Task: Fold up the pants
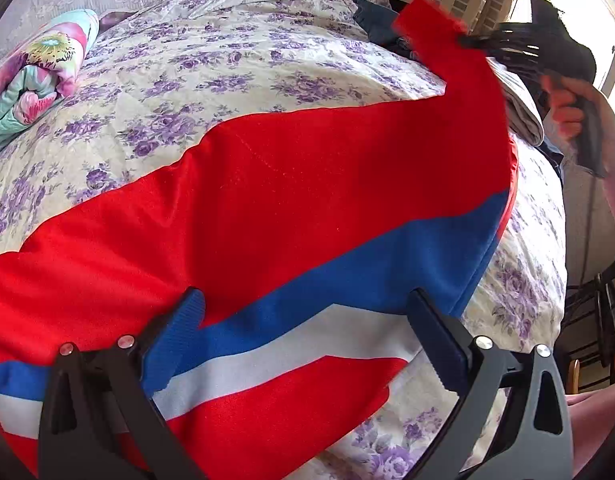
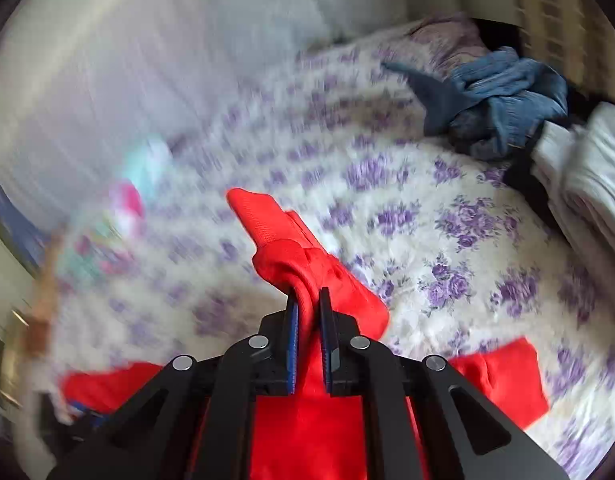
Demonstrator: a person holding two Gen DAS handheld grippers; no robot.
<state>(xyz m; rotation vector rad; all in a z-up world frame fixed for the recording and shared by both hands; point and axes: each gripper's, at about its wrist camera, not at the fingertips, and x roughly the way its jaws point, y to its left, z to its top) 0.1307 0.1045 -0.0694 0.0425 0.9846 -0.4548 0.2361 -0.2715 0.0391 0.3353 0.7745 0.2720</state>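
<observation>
My right gripper (image 2: pixel 309 300) pinches a bunched fold of the red, blue-and-white-striped fabric pants (image 1: pixel 307 184); my left gripper (image 1: pixel 307 308), jaws spread, rests over them on the purple-flowered quilt (image 1: pixel 227 40).

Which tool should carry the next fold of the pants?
Right. The right tool is already clamped on a bunched red end of the pants, lifted off the bedspread. The left tool is open over the striped part, probably only steadying.

The right gripper (image 2: pixel 307 312), low at centre frame, pinches a bunched fold of red pants (image 2: pixel 295 256) above a floral bedspread (image 2: pixel 467 248); crumpled blue clothes (image 2: pixel 503 108) lie upper right.
</observation>
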